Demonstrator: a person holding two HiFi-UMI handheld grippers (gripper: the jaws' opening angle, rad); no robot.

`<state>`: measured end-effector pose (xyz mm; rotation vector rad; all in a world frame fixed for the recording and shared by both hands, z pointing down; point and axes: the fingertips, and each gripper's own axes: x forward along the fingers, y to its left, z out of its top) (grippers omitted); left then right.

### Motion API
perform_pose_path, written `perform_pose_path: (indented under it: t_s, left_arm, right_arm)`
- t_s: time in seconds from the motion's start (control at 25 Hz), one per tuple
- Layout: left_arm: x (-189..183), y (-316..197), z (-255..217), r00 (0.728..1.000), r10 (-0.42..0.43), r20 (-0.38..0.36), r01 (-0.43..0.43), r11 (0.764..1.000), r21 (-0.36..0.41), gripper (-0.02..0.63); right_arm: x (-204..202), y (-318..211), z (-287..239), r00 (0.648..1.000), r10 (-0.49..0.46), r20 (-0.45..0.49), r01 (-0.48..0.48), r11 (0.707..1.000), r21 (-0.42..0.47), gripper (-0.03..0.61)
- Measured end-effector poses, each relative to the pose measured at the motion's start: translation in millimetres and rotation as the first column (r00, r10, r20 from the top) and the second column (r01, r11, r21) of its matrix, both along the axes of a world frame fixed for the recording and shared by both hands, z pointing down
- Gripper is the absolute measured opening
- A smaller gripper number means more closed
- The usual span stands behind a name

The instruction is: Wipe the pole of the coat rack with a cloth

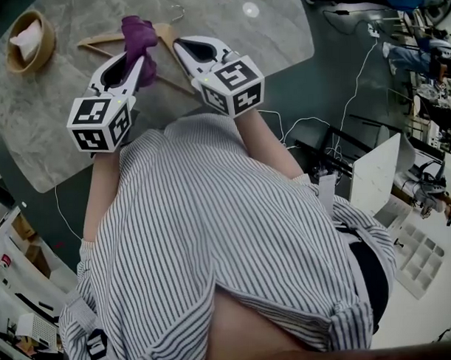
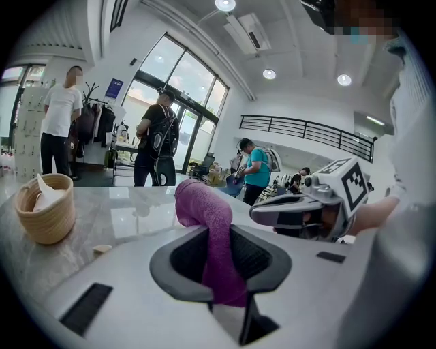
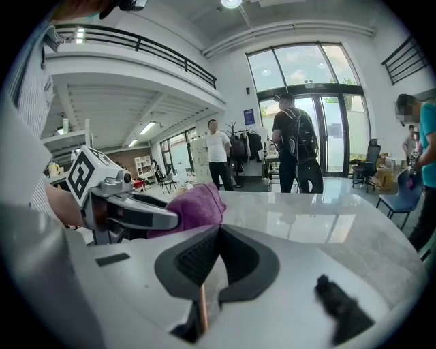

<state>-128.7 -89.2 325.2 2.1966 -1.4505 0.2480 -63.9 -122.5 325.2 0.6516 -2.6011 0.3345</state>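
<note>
My left gripper [image 2: 218, 235] is shut on a purple cloth [image 2: 204, 211], which stands up in a roll from between the jaws. In the head view the left gripper [image 1: 136, 62] hovers over the marble table [image 1: 265, 34] with the cloth [image 1: 137, 35] at its tip. My right gripper [image 3: 218, 232] is close beside it with its pads pressed together and nothing between them at the tip; a thin wooden strip [image 3: 202, 310] shows in the slit below. A coat rack [image 3: 236, 144] hung with dark coats stands far off by the glass doors.
A wooden hanger [image 1: 102, 41] lies on the table under the two grippers. A woven basket [image 1: 28, 41] with a white cloth in it sits at the far left. Several people [image 3: 293, 146] stand beyond the table near the doors. Cables and shelving surround the person on the floor.
</note>
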Motion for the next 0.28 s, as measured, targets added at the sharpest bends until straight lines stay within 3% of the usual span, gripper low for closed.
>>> perform_pose_path:
  t_s: [0.28]
  left_arm:
    - [-1.3, -0.2, -3.9, 1.0, -0.012, -0.003, 0.012, 1.0, 0.009, 0.091]
  right_arm:
    - [3.4, 0.4, 1.8, 1.0, 0.006, -0.012, -0.007, 1.0, -0.007, 0.015]
